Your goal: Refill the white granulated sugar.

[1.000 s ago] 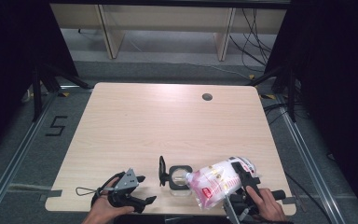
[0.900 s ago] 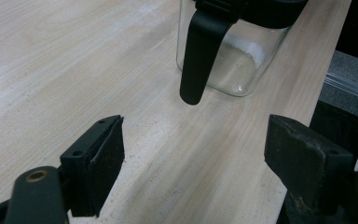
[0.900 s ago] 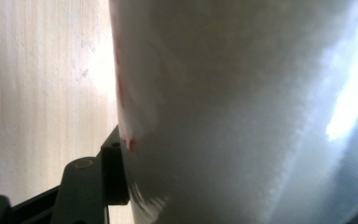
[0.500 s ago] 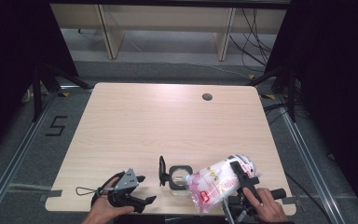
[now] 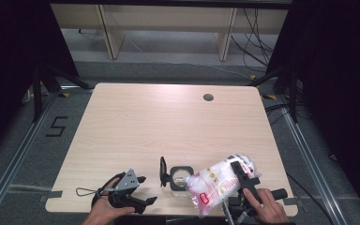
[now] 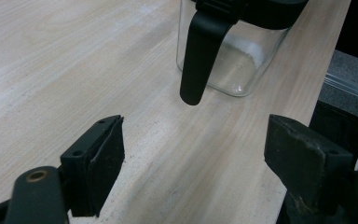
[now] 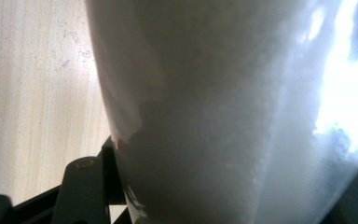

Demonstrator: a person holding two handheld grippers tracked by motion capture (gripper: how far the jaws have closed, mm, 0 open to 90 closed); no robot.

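A clear glass jar (image 5: 180,177) with a black rim stands near the table's front edge, its black lid (image 5: 162,171) swung open to the left. My right gripper (image 5: 240,174) is shut on a plastic bag of white grains (image 5: 214,185), which it holds tilted with the lower end over the jar. In the right gripper view the bag (image 7: 214,116) sits between the jaws and hides what lies beyond. My left gripper (image 5: 138,191) rests left of the jar, open and holding nothing. Ahead of it in the left gripper view stands the jar (image 6: 235,60) with a black clasp (image 6: 200,51) hanging down its side.
The pale wooden table (image 5: 168,126) has a round cable hole (image 5: 208,97) at the back right. Its front edge lies just below both hands. Dark floor with rails and tape marks surrounds it, and shelving stands beyond the far edge.
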